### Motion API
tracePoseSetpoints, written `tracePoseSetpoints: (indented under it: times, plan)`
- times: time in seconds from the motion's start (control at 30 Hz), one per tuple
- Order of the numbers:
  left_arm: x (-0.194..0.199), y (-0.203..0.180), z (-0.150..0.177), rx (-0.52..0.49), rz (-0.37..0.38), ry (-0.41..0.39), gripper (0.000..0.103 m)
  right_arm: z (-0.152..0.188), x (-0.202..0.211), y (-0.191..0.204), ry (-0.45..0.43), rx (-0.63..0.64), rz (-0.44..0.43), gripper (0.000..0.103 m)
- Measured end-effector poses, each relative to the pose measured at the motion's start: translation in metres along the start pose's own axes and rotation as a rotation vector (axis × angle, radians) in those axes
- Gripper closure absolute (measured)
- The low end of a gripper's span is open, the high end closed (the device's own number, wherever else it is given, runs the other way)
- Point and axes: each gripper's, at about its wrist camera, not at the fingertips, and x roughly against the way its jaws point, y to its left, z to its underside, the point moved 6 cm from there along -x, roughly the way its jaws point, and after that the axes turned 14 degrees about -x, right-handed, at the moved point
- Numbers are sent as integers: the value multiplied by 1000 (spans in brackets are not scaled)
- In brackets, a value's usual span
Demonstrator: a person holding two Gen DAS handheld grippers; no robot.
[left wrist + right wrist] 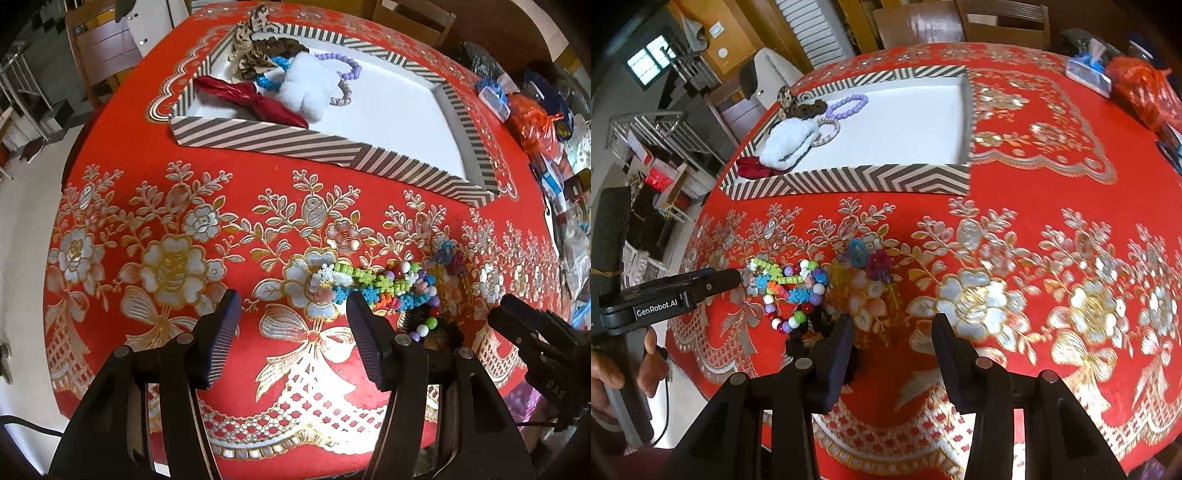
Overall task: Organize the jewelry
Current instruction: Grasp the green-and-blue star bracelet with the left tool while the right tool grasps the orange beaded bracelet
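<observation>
Two grippers hovered above the red tablecloth (155,177), both with jaws spread wide and nothing between them. The left gripper (291,332) sat just short of the pile of loose beaded jewelry (384,284), its right finger (364,332) close beside the pile's near edge. The right gripper (892,350) was on the other side of that pile (790,284), its left finger (840,354) near a dark item at the pile's near edge that could not be identified.

The pile held multicolored round-bead bracelets, green, blue and orange snowflake-shaped pieces, and small blue and magenta ornaments, all lying on the cloth outside any container.

Beyond the pile, well apart from it, stood the striped tray (295,142), a shallow rectangular box with black-and-white diagonal walls and a white floor. Its contents were gathered at the end farthest from the pile:
- a white fluffy scrunchie (306,88)
- a purple bead bracelet (347,64) touching the scrunchie
- a blue bead bracelet (267,79)
- a red fabric piece (251,98) against the near wall
- a leopard-print fabric piece (251,48) draped over the far corner
- a small silver chain (341,96)

The remaining tray floor was bare white.
</observation>
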Motion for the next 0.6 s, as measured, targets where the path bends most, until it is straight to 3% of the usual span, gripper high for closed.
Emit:
tracePoseSetpoints:
  times: [0.43, 0.6]
  plan:
    - [-20, -4, -13, -49, -9, 28, 44, -6, -36, 13, -2, 133, 121, 72]
    - [-26, -14, -20, -91, -12, 21, 45, -7, -38, 15, -31, 190, 165, 88]
